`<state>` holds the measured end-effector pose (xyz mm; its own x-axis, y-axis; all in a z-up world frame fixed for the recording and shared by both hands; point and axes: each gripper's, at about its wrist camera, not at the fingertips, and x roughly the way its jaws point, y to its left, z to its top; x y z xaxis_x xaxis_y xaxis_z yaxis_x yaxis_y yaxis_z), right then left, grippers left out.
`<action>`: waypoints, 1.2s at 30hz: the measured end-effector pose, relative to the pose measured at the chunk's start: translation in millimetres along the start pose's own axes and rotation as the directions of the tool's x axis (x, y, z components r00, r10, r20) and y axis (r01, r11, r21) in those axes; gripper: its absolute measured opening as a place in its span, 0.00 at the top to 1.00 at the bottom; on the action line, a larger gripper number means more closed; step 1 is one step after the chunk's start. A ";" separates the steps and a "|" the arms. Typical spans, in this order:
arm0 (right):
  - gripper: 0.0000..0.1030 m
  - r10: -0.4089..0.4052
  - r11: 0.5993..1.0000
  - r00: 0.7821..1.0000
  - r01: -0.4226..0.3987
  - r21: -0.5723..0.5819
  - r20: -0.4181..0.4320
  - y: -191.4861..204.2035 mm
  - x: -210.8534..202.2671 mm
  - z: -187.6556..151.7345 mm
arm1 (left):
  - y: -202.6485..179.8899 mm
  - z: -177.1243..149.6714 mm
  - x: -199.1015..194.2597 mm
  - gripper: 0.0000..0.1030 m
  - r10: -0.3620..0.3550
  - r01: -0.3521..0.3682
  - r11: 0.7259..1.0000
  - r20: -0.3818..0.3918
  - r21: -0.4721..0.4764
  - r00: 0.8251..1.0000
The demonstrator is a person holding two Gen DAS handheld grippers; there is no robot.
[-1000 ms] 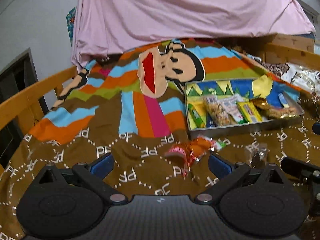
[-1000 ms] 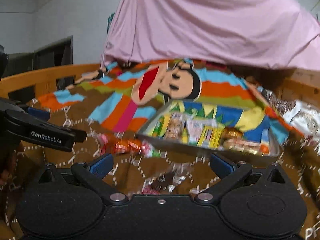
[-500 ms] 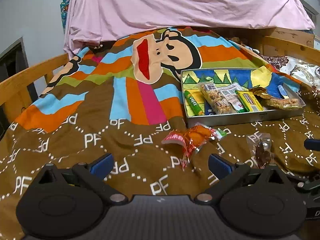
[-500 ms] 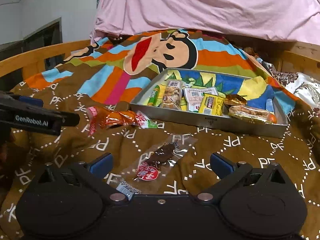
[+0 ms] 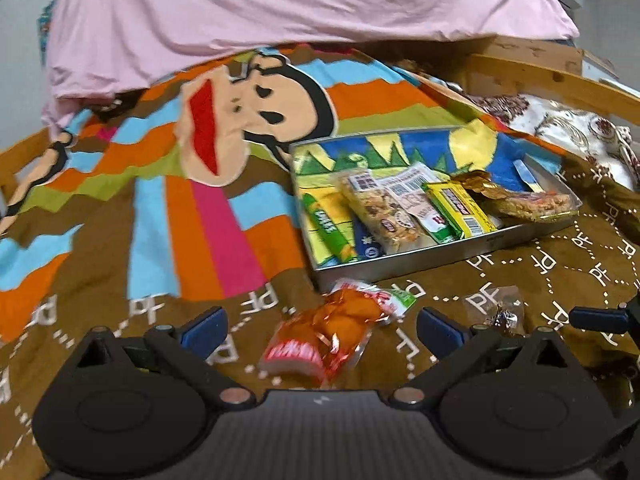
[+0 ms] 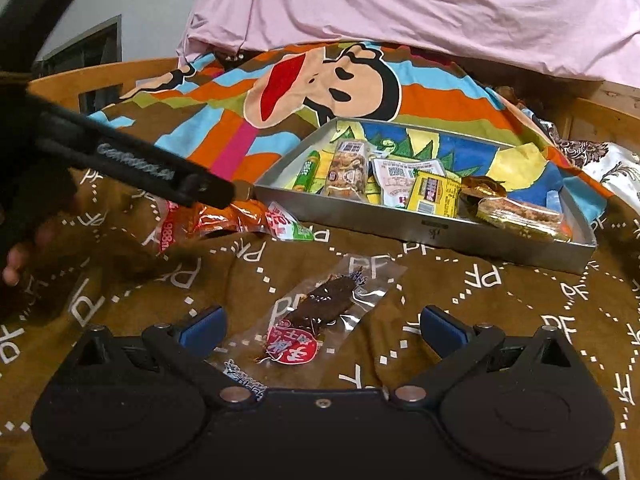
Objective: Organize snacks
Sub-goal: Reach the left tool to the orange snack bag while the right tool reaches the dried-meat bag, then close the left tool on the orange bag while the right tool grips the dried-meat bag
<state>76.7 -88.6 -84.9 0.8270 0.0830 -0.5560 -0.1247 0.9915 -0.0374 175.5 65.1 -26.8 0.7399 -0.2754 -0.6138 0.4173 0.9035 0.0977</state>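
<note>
A metal tray with several wrapped snacks rests on the brown patterned blanket. An orange snack packet lies just in front of the tray's near left corner, between the fingers of my open left gripper. A clear packet with a dark snack and a red label lies further right, between the fingers of my open right gripper. In the right wrist view the left gripper's finger reaches over the orange packet. Neither gripper holds anything.
A pink sheet is heaped at the back of the bed. Wooden rails run along both sides. A person's hand holds the left gripper. A white floral cloth lies right of the tray.
Both grippers have moved forward and down toward the blanket. The left now brackets the orange packet and the right brackets the clear packet. Both stay open.
</note>
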 end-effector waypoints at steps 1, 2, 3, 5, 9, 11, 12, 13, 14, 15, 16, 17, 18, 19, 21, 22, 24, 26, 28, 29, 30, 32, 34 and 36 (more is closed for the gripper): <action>0.01 0.001 1.000 1.000 -0.001 0.001 -0.003 -0.3 2.1 0.0 | -0.3 2.6 7.1 0.00 -0.013 0.013 1.000 -0.014 0.012 1.000; 0.01 0.001 1.000 1.000 -0.001 0.003 -0.005 -0.4 4.2 0.2 | -1.0 3.7 11.9 0.00 -0.019 0.019 1.000 -0.024 0.020 1.000; 0.01 0.002 1.000 1.000 -0.002 0.004 -0.008 -1.8 6.0 0.5 | -1.7 5.4 18.0 0.00 -0.025 0.026 0.999 -0.037 0.034 0.999; 0.01 0.003 1.000 1.000 -0.003 0.011 -0.014 -2.4 9.8 1.1 | -2.0 8.3 29.8 0.00 -0.030 0.034 0.998 -0.062 0.059 0.998; 0.01 0.009 0.999 0.999 -0.008 0.036 -0.033 -6.0 16.8 2.1 | 1.3 10.9 46.6 0.00 -0.053 0.060 0.996 -0.106 0.065 0.993; 0.01 0.014 0.999 0.999 -0.012 0.044 -0.049 -6.9 19.7 0.6 | 1.4 10.8 53.7 0.00 -0.048 0.057 0.996 -0.119 0.075 0.992; 0.01 0.015 0.999 0.998 -0.012 0.045 -0.055 -7.2 21.0 -0.2 | 0.8 10.5 56.6 0.00 -0.044 0.055 0.995 -0.120 0.086 0.992; 0.01 0.014 0.999 0.998 -0.011 0.044 -0.061 -7.0 22.3 -0.6 | 0.0 9.9 59.4 0.00 -0.043 0.056 0.993 -0.122 0.100 0.992; 0.01 0.013 0.999 0.998 -0.010 0.042 -0.063 -6.5 22.9 -1.0 | -0.9 9.4 61.9 0.00 -0.043 0.058 0.992 -0.126 0.115 0.991; 0.01 0.012 0.999 0.998 -0.009 0.039 -0.065 -6.3 23.5 -1.4 | -2.3 8.7 64.5 0.00 -0.042 0.059 0.990 -0.132 0.130 0.990; 0.01 0.010 0.999 0.998 -0.007 0.036 -0.067 -5.9 24.1 -1.6 | -3.6 7.9 67.7 0.00 -0.039 0.060 0.987 -0.143 0.148 0.989; 0.01 0.008 0.999 0.998 -0.006 0.033 -0.068 -5.7 24.5 -1.9 | -4.7 7.4 70.1 0.00 -0.034 0.059 0.985 -0.151 0.162 0.988; 0.01 0.007 0.999 0.998 -0.005 0.031 -0.068 -5.8 24.7 -2.2 | -5.5 6.7 72.6 0.00 -0.031 0.059 0.983 -0.159 0.173 0.987; 0.01 0.007 1.000 0.998 -0.005 0.030 -0.069 -5.6 25.0 -2.2 | -5.7 6.0 74.9 0.00 -0.033 0.064 0.982 -0.169 0.180 0.985; 0.01 0.005 1.000 0.998 -0.003 0.029 -0.070 -5.4 26.0 -2.5 | -5.0 5.2 78.6 0.01 -0.040 0.074 0.982 -0.188 0.176 0.981; 0.00 0.003 1.000 0.997 -0.001 0.027 -0.071 -5.2 26.3 -2.5 | -3.6 4.8 79.8 0.01 -0.044 0.077 0.983 -0.196 0.164 0.980; 0.01 -0.003 1.000 0.997 0.005 0.022 -0.071 -4.6 26.2 -2.4 | -1.1 4.4 80.0 0.01 -0.048 0.077 0.988 -0.204 0.136 0.978; 0.01 -0.021 1.000 0.997 0.022 0.016 -0.073 -3.0 26.0 -2.3 | 0.0 3.6 78.2 0.02 -0.052 0.075 0.991 -0.205 0.110 0.977; 0.01 -0.055 0.998 0.996 0.056 0.010 -0.070 -3.2 24.9 -1.9 | 0.3 2.7 76.2 0.06 -0.066 0.085 0.993 -0.209 0.086 0.976; 0.01 -0.076 0.997 0.995 0.076 0.007 -0.069 -4.7 24.5 -2.1 | -0.1 2.6 74.9 0.07 -0.075 0.092 0.993 -0.213 0.072 0.974; 0.01 -0.100 0.995 0.993 0.101 0.006 -0.069 -6.3 24.4 -2.0 | -1.0 2.4 73.0 0.07 -0.087 0.101 0.993 -0.216 0.056 0.973; 0.01 -0.149 0.989 0.987 0.150 0.004 -0.067 -9.6 24.4 -1.4 | -3.9 1.8 68.6 0.07 -0.121 0.131 0.991 -0.221 0.030 0.968; 0.01 -0.187 0.982 0.980 0.187 0.002 -0.062 -13.0 23.6 -1.3 | -8.5 1.1 65.0 0.07 -0.144 0.153 0.988 -0.232 0.023 0.962; 0.01 -0.203 0.979 0.978 0.203 -0.004 -0.057 -14.3 23.3 -1.3 | -12.2 0.9 63.1 0.07 -0.162 0.172 0.985 -0.242 0.021 0.957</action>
<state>97.0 -100.9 -98.4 0.8025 -0.1257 -0.5833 0.0438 0.9873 -0.1526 217.5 36.4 -66.0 0.5126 -0.3302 -0.7926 0.5493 0.8356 0.0071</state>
